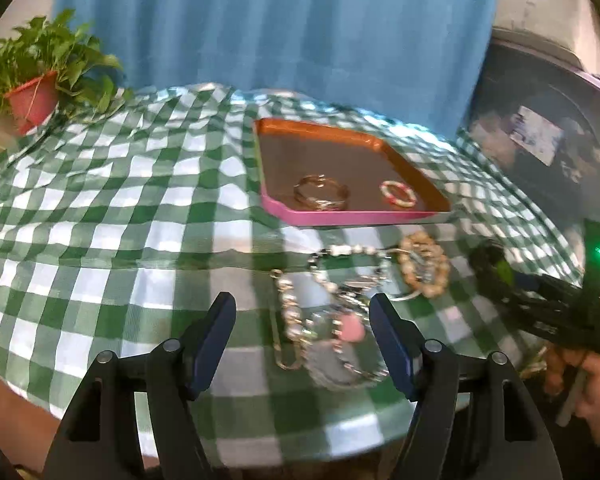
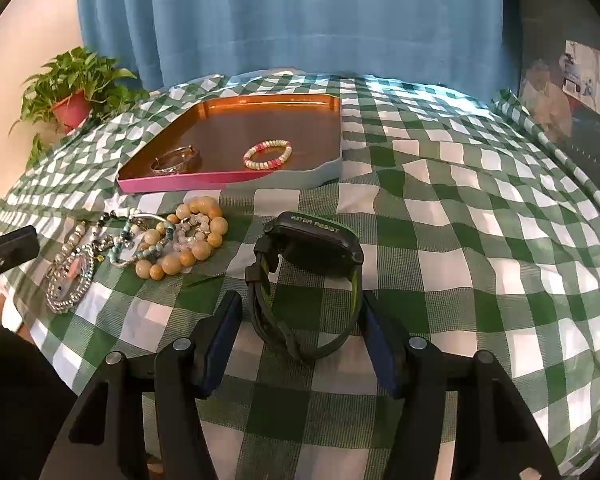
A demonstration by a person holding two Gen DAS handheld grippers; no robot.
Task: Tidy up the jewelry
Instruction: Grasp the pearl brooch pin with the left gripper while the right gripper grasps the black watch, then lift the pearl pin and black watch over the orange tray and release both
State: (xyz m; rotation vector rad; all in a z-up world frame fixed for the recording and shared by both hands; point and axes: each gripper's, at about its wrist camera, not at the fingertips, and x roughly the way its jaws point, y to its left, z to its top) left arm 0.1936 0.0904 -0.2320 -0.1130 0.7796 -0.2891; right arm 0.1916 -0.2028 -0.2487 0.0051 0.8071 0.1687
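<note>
Green-and-white checked cloth (image 2: pixel 440 216) covers the table under both my grippers. My left gripper (image 1: pixel 302 312) has its jaws spread apart with nothing pressed between them; past its tips lies the heap (image 1: pixel 340 304) of pearl strands, silver chains and a pink charm, resting loose on the cloth. Just beyond that heap sits the bead bracelet (image 2: pixel 184 240), a ring of big cream beads tangled with smaller pale and blue ones. My right gripper (image 2: pixel 300 316) is also released: the watch (image 2: pixel 308 268), black with a green-lined strap, lies on the cloth with its strap loop between my two blue pads, but there is a gap on the left side and I cannot tell whether the right pad touches it. The watch face points away from me, toward the tray (image 2: pixel 168 182). The tray, pink-rimmed with a coppery floor, sits farther back on the cloth and holds a bangle (image 2: pixel 176 162) near its left front corner and a pink-and-cream ring (image 2: pixel 267 154) to its right, the two apart. A plant (image 2: pixel 74 98) in a red pot stands at the table's far left, before a blue curtain (image 2: pixel 292 20).
</note>
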